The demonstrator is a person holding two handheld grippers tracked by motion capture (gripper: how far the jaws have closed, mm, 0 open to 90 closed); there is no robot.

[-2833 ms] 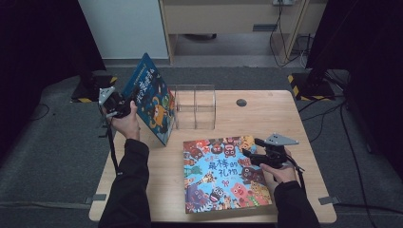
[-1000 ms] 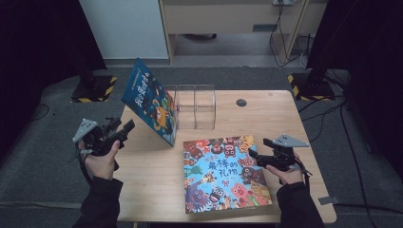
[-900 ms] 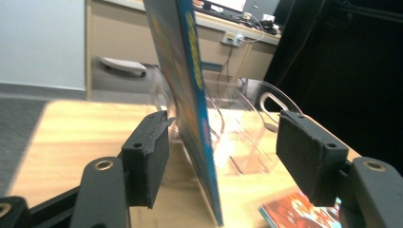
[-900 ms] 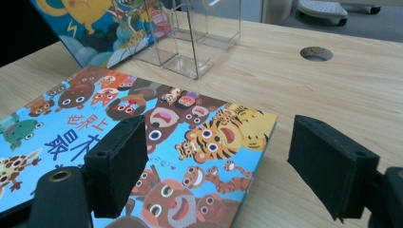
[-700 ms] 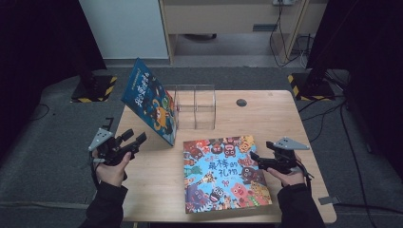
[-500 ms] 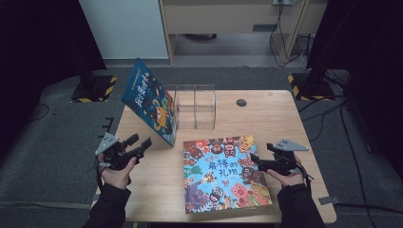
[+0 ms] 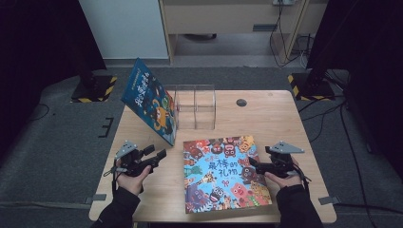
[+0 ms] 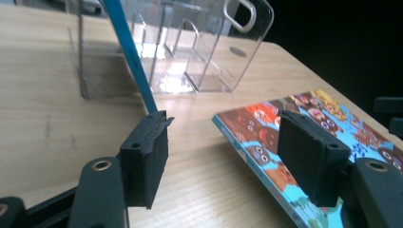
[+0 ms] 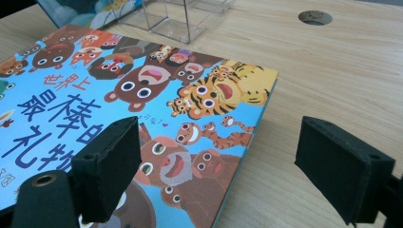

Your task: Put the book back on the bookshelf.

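**Dim room, pale table**

We look down on a light wooden table (image 7: 280, 118) with a round hole (image 7: 241, 102) near its far edge. Grey carpet (image 7: 57, 156) spreads around it, a wooden cabinet (image 7: 228, 19) and white panel (image 7: 123, 28) behind, black curtains at both sides.

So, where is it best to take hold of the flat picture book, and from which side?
Probably at its right edge, coming in level from the right. The flat picture book lies face up on the table, so only its thin edges offer a grip. The right gripper is already there, its open jaws straddling that edge.
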